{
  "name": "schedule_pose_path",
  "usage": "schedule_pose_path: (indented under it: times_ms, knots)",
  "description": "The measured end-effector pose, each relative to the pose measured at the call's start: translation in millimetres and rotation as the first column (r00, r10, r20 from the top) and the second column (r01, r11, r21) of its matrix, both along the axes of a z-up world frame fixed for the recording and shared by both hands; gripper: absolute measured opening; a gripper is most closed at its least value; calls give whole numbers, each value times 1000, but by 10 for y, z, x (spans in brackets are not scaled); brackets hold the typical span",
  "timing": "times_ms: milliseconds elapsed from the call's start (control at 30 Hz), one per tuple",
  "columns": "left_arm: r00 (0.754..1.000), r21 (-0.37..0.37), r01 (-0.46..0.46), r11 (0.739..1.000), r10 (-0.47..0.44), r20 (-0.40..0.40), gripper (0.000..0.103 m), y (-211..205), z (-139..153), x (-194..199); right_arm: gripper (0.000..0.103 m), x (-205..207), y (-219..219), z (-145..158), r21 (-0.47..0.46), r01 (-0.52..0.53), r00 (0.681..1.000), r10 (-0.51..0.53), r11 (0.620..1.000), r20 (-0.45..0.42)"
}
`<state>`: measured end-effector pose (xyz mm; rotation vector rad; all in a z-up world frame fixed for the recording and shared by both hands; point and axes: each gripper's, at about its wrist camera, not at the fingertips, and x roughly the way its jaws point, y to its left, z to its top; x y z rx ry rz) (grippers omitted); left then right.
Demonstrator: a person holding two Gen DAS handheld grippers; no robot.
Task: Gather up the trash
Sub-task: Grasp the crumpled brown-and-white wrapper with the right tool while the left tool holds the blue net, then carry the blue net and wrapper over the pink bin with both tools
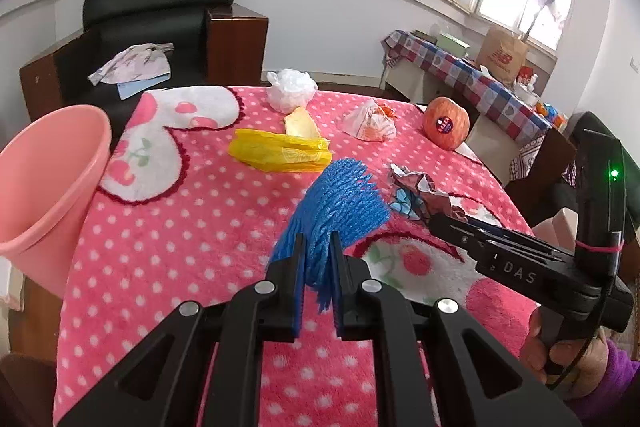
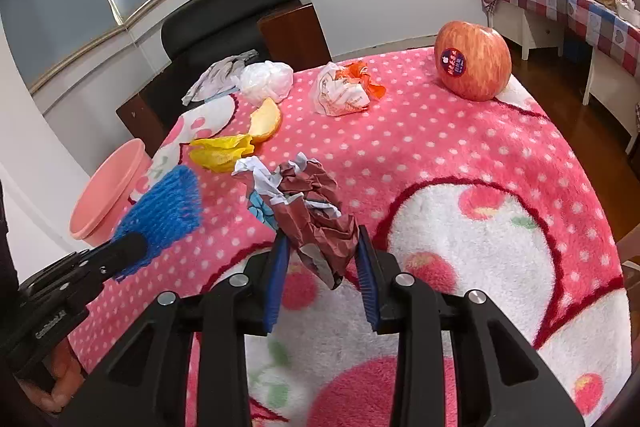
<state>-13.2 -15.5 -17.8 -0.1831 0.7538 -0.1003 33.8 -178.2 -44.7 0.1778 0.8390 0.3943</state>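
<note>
Left claw (image 1: pixel 318 247) clamped on blue foam net (image 1: pixel 340 203), net lifted above tabletop (image 1: pixel 200 227). Right claw (image 2: pixel 322 251) closed around crumpled brown paper wad (image 2: pixel 316 215), fingers pressing both sides. Pink bin (image 1: pixel 52 183) at tabletop's left edge. Remaining on pink dotted cover: yellow bag (image 1: pixel 280 151), peel slice (image 1: pixel 300 123), white bag (image 1: pixel 290 89), orange-printed wrapper (image 1: pixel 370 123), apple (image 1: pixel 446 123).

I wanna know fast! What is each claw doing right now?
Left claw: closed on the blue foam net.
Right claw: closed on the crumpled brown paper.
</note>
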Motion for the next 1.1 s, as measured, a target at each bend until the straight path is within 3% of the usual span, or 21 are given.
schedule_pose_path:
  times_ms: [600,1100]
  knots:
    - [997,0,-69,998,69,28,10,-23,81,-332,34,-45,10,26,-3,-9,1000,9,1000,22]
    - [997,7,-72,997,72,13,10,-44,58,-216,34,-39,7,9,7,-12,1000,12,1000,6]
